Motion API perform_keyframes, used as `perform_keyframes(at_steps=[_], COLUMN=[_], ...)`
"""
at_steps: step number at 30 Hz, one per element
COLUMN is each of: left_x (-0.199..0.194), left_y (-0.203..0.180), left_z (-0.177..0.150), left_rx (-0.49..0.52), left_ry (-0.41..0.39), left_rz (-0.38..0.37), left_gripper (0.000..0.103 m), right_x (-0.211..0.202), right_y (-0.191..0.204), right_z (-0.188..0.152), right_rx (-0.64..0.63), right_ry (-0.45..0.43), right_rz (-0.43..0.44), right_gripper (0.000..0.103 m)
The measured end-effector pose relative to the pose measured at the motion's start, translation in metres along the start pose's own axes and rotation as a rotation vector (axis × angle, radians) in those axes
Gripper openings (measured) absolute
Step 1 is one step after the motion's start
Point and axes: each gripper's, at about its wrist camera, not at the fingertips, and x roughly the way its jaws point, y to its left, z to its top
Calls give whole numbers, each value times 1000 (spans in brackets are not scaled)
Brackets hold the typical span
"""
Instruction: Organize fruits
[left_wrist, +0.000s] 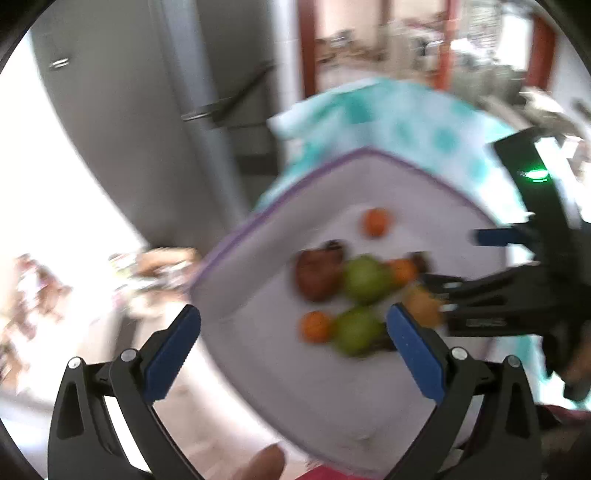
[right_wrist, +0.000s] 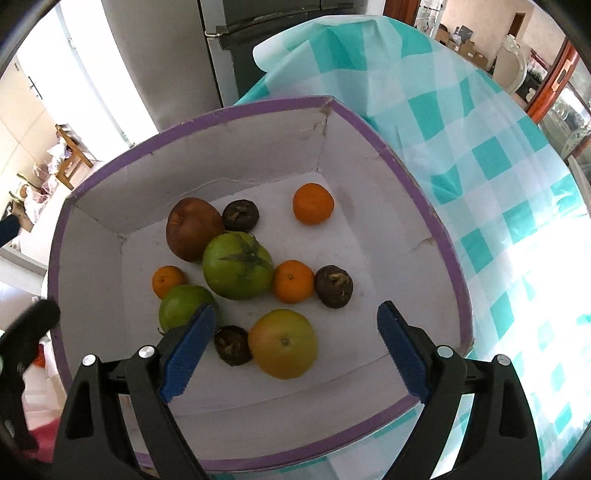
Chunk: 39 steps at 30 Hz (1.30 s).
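Right tool (right_wrist: 295, 354) spread wide, empty, above yellow-green tomato (right_wrist: 282, 343) in purple-rimmed box (right_wrist: 424, 206); descend straight, close gently. Left tool (left_wrist: 293, 354) likewise spread, empty.

Black plastic frames on both, left gripper (left_wrist: 293, 338) and right gripper (right_wrist: 297, 338) alike. Blue ribbed pads (right_wrist: 188, 350) lining each finger. Round silver screws (right_wrist: 146, 351) at the pivots. Green light (left_wrist: 533, 173) glowing on the right one's body.

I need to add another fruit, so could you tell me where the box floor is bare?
Bare floor lies right of the lone orange and along the near wall. The middle around the big green tomato is crowded.
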Motion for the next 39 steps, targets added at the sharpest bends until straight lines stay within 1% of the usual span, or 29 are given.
perform_keyframes(at_steps=[1, 3, 4, 7, 8, 11, 12, 13, 14, 24, 39], left_x=[1, 5, 7, 9, 6, 8, 16, 17, 28, 52, 67], left_y=[4, 3, 3, 0, 1, 3, 2, 1, -2, -2, 9], left_z=[2, 0, -1, -7, -7, -9, -9, -9, -9, -9, -9], left_rx=[-7, -16, -22, -27, -30, -35, -34, -30, -27, -15, 1], left_ry=[15, 35, 57, 88, 93, 102, 106, 114, 120, 179, 216], left_rz=[14, -39, -69, -88, -96, -101, -104, -108, -110, -145, -164], left_gripper=[101, 101, 101, 101, 101, 101, 101, 101, 101, 101, 101], right_x=[0, -6, -3, -7, -6, -1, 0, 1, 2, 15, 29], right_y=[1, 5, -3, -2, -4, -2, -2, -1, -1, 2, 13], right_z=[1, 4, 6, 12, 9, 7, 6, 6, 5, 6, 11], right_rx=[1, 4, 4, 8, 9, 15, 16, 18, 22, 39, 67], right_ry=[0, -9, -11, -7, -7, -3, -2, -1, 4, 39, 74], right_rz=[5, 7, 5, 6, 6, 11, 11, 12, 15, 3, 2], right_gripper=[87, 87, 87, 87, 87, 87, 87, 87, 87, 87, 87])
